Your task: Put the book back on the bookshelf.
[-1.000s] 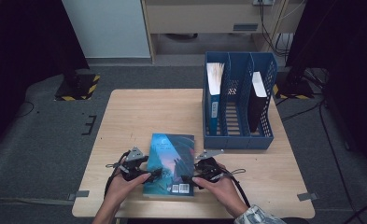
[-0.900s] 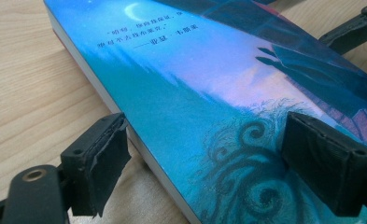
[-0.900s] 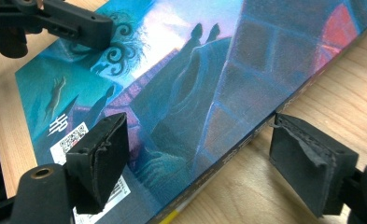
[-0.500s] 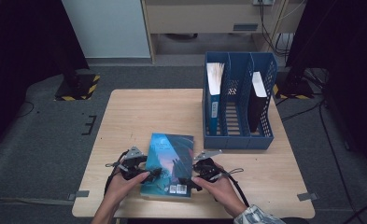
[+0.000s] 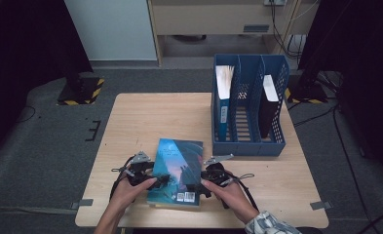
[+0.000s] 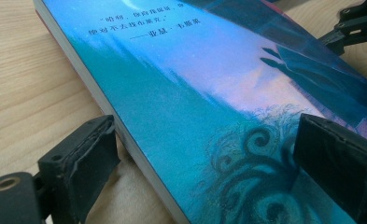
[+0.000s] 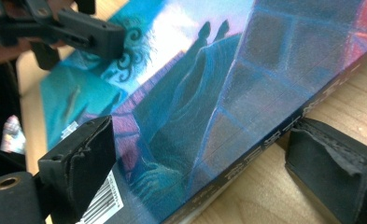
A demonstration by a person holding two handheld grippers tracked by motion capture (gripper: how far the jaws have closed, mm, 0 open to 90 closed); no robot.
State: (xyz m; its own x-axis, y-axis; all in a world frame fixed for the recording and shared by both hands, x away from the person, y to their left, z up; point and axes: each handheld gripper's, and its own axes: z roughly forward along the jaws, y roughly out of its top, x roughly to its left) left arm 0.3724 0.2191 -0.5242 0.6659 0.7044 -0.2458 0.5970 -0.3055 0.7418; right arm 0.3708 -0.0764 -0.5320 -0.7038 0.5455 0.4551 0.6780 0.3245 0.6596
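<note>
— How do the tongs stand?

— The left tongs [image 5: 161,179] straddle the near left edge of the book [image 5: 177,170], one jaw over the cover and one beside the page block. The jaws have just been opening, and their dull, grainy rubber pads stand off the paper. The right tongs [image 5: 197,187] straddle the spine edge the same way, jaws spread apart, blocky black pads [image 7: 85,161] clear of the cover.

— And the book itself?

— A thick paperback lying flat at the near edge of the worktop [image 5: 150,117], between the two hands. Its cover is glossy, teal fading to pink, with dark swirls and a white barcode patch at the near corner; the page block shows as a pale, straight band.

— The surface?

— Pale wood with fine grain. A blue perforated plastic file rack [image 5: 250,112] stands well beyond the book, holding upright volumes.
</note>
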